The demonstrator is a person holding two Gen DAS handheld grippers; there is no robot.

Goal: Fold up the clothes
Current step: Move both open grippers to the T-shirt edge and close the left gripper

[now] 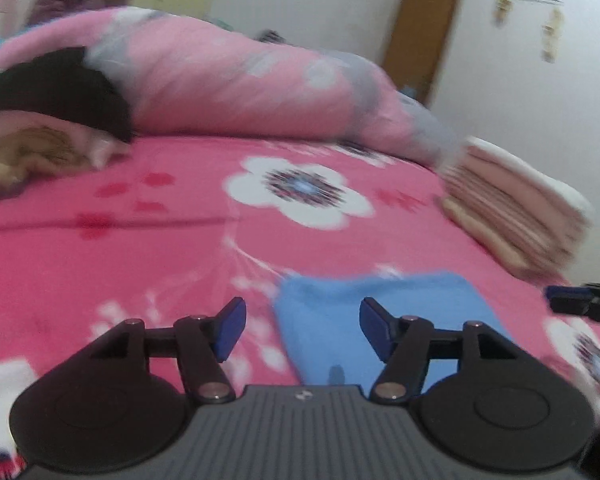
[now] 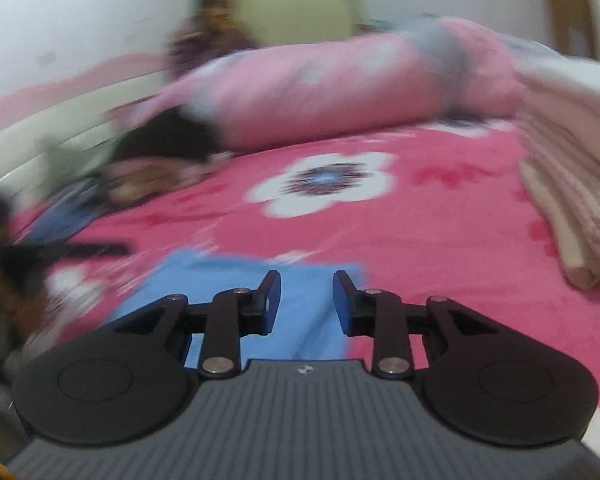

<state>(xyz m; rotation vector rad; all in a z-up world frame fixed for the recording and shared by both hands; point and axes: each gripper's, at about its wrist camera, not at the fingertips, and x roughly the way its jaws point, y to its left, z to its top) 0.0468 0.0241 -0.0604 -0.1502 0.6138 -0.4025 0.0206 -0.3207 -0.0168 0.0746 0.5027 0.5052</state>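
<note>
The blue cloth [image 1: 380, 320] lies flat on the bed [image 1: 160, 240], near the folded stack [image 1: 512, 208] and on the near side of the white flower print. The left claw [image 1: 302, 330] stands wide open and empty above the cloth's left edge; the right claw [image 2: 306, 304] is partly open, also empty. Both views are smeared, so the cloth's edges are probably misjudged: a claw closing now could catch the bedsheet too, or only one layer, and drag the fold crooked.
</note>
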